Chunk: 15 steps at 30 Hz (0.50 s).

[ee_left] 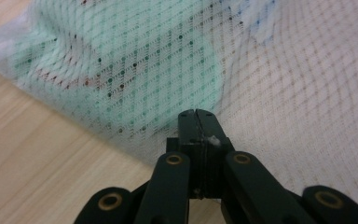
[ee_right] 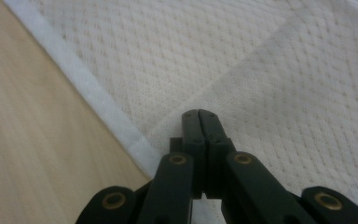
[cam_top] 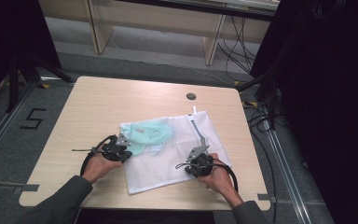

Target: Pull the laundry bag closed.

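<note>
A: Item? 
B: White mesh laundry bag (cam_top: 168, 154), lying flat on the table, centre-right, corners skewed so one points far-right.
A: Contents? 
B: Mint-green garment (cam_top: 151, 133) inside, bunched in the far-left part; reddish marks show through the mesh. Near part looks flat.

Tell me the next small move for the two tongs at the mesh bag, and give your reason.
Probably open the left tongs at the white mesh bag's edge to take hold of it. Both left and right tongs are shut with nothing between them, over the mesh, and the green garment lies inside.
</note>
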Tool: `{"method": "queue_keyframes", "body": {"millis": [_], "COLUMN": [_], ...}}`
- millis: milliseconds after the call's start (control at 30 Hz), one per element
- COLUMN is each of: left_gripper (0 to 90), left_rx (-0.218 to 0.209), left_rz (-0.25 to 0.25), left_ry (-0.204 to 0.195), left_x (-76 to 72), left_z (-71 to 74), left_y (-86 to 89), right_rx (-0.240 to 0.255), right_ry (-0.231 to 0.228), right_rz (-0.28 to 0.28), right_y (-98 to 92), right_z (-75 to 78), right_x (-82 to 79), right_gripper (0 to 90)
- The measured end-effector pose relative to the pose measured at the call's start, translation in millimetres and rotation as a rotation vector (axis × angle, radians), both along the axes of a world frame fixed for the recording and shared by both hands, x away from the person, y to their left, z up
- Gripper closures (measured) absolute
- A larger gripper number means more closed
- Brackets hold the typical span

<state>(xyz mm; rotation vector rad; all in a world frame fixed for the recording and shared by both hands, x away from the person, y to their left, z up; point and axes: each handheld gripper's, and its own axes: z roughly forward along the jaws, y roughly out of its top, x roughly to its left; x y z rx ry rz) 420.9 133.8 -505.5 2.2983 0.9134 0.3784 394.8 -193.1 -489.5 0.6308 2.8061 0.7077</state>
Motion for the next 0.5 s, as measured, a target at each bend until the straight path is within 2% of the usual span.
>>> {"method": "queue_keyframes", "body": {"millis": [100,133,233,300,400,500], "left_gripper": [89.4,89.5,89.5,89.5,89.4,89.4], "left_rx": [0.012,0.029,0.02,0.022,0.076,0.087], "left_rz": [0.012,0.004,0.01,0.015,0.013,0.016], "left_ry": [-0.022,-0.035,-0.023,-0.023,-0.051,-0.055], "left_x": [1.0,1.8,3.1,4.0,4.5,2.4], "left_z": [-0.7,-0.3,-0.6,-0.6,-0.1,0.3], "left_y": [4.2,5.8,9.9,13.4,18.4,25.0], "right_rx": [0.005,0.007,-0.001,0.004,0.016,0.028], "right_ry": [0.013,0.007,0.001,0.015,0.015,0.025], "right_rz": [0.019,0.056,0.068,0.079,0.113,0.136], "right_y": [9.5,13.5,17.4,21.8,30.2,37.7], "right_z": [-0.3,-0.3,0.1,0.2,-0.5,-1.5], "right_x": [-4.7,-5.4,-8.3,-11.6,-15.2,-19.3], "right_gripper": [90.0,90.0,90.0,90.0,90.0,90.0]}}
